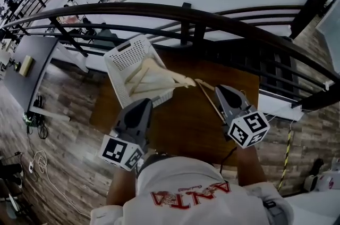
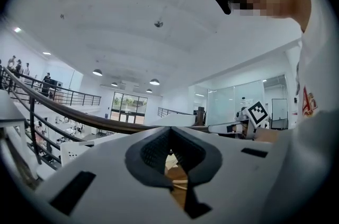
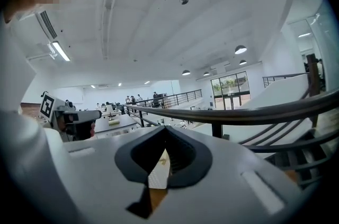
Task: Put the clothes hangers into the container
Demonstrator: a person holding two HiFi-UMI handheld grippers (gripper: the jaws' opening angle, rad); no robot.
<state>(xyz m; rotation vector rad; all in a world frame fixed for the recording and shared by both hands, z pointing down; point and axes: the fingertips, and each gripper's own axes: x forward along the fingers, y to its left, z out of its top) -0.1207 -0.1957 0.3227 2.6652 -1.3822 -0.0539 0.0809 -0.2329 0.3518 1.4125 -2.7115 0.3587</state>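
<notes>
hangers (image 1: 155, 80) in basket (image 1: 121, 59), axis L-R, tips past R rim | L claw (image 1: 143, 105), R claw (image 1: 221, 90) clenched, empty

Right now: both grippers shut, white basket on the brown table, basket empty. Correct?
One thing is off: the white basket is not empty. It holds wooden hangers, as the head view shows. The rest stands: it sits on the brown table, and the left gripper and right gripper are both shut.
</notes>
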